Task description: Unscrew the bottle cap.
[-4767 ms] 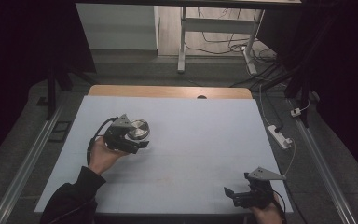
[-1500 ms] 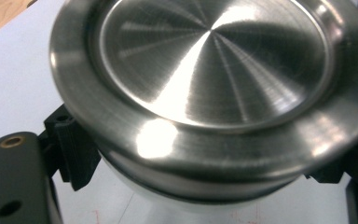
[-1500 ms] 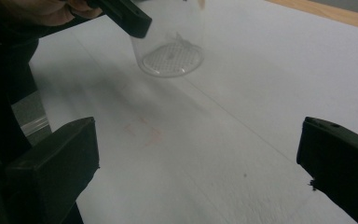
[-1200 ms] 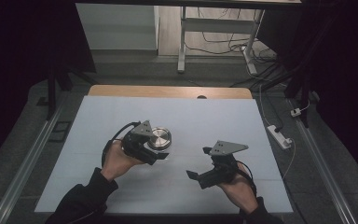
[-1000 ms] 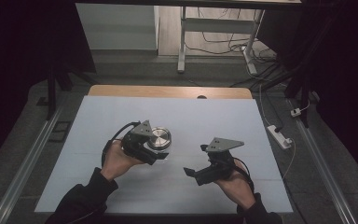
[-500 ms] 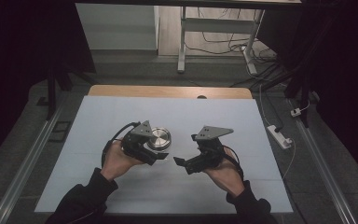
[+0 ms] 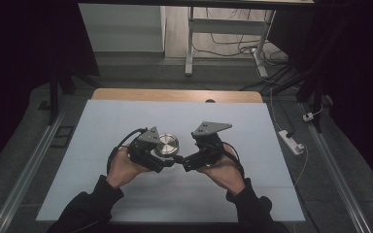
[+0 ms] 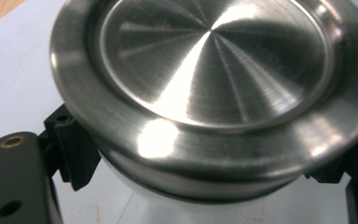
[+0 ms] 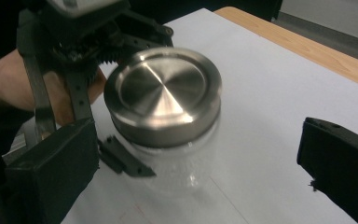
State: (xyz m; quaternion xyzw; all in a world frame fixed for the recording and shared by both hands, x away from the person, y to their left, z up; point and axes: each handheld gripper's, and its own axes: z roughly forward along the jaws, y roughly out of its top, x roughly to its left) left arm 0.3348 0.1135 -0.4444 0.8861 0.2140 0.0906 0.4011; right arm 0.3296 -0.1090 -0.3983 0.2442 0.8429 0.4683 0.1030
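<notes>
A clear glass jar with a brushed steel lid stands at the middle of the white table. My left gripper is shut on the jar's glass body just under the lid, one black jaw on each side. My right gripper is open, just right of the jar. In the right gripper view the lid and the glass body sit ahead of the gap between its wide-set jaws, with the left gripper behind the jar.
A white sheet covers the table, with a wooden strip bare along the far edge. On the floor to the right lies a white power strip, and a desk frame stands beyond the table.
My right gripper has come from the table's front right corner leftward up to the jar. The left gripper carried the jar a little rightward early on, then held still.
</notes>
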